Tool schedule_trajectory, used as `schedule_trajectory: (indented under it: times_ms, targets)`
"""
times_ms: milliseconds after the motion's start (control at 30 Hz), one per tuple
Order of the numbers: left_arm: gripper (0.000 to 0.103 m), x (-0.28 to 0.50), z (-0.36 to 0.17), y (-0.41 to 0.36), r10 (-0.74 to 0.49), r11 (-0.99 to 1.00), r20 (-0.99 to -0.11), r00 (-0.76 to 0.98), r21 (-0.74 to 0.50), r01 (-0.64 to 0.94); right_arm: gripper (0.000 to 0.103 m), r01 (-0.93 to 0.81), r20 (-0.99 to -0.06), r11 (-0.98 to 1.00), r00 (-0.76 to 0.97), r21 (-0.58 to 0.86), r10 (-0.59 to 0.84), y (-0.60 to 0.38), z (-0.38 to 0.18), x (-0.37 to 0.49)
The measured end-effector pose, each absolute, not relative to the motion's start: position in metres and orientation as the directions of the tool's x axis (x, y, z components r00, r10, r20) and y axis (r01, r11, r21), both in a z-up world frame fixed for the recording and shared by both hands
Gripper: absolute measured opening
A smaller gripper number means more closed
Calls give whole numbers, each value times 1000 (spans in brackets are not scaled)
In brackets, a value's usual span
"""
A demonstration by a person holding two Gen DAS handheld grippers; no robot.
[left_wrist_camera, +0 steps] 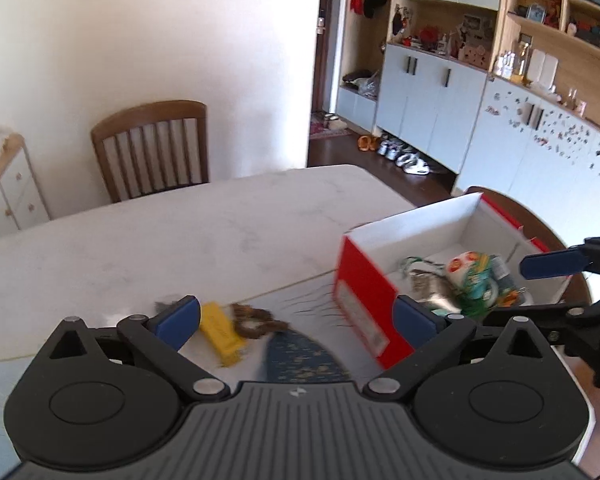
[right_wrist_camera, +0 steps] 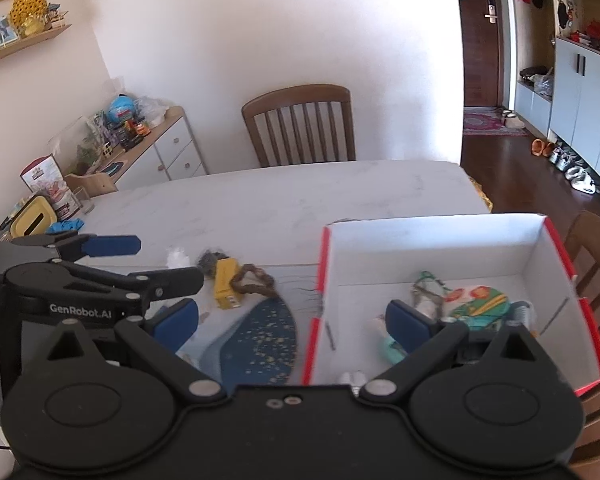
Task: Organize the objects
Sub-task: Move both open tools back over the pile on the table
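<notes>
A red box with a white inside (left_wrist_camera: 364, 300) (right_wrist_camera: 432, 248) stands on the marble table and holds colourful packets (left_wrist_camera: 480, 280) (right_wrist_camera: 480, 300). Left of it lie a yellow box (left_wrist_camera: 220, 330) (right_wrist_camera: 226, 284), a brown braided ring (left_wrist_camera: 256, 320) (right_wrist_camera: 256, 280) and a dark blue fan (left_wrist_camera: 300, 360) (right_wrist_camera: 260, 340). My left gripper (left_wrist_camera: 296, 316) is open and empty above these items; it shows in the right wrist view (right_wrist_camera: 140, 260). My right gripper (right_wrist_camera: 292, 324) is open and empty over the box's left wall; it shows in the left wrist view (left_wrist_camera: 548, 264).
A wooden chair (left_wrist_camera: 152, 148) (right_wrist_camera: 300, 124) stands at the table's far side. A second chair (right_wrist_camera: 596, 264) stands right of the box. A sideboard (right_wrist_camera: 148, 148) with clutter stands at the left wall. A yellow tissue box (right_wrist_camera: 30, 220) sits at the table's left end.
</notes>
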State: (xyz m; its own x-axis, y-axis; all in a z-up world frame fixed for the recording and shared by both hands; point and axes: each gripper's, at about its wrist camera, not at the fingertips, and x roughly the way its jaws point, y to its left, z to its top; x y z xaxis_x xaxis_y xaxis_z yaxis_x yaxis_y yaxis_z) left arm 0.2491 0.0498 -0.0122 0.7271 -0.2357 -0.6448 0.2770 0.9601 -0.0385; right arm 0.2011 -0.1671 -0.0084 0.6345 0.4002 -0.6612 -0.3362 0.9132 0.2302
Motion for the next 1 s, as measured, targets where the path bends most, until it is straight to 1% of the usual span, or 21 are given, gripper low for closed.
schedule_trajectory:
  times_ms: [400,600,800,1000]
  targets:
    - [103,257,-33,115,-235,968,-652,721,-92,233,100,-341,-690,914,609,219,392,-120,-18,205]
    - [103,263,-47,142,-198,976,-660,725,-66,206,100,-340,-708,917,595,207,380,-100,-27,215]
    - [103,273,-62,170,-225,974,-662,715,-131,186,100,-339,-729,920,576,198,370,-79,-38,232]
    - [103,289,-76,189,-182,983,-656,733,-125,132,98,-342,-750,921,556,188,359,-59,-50,252]
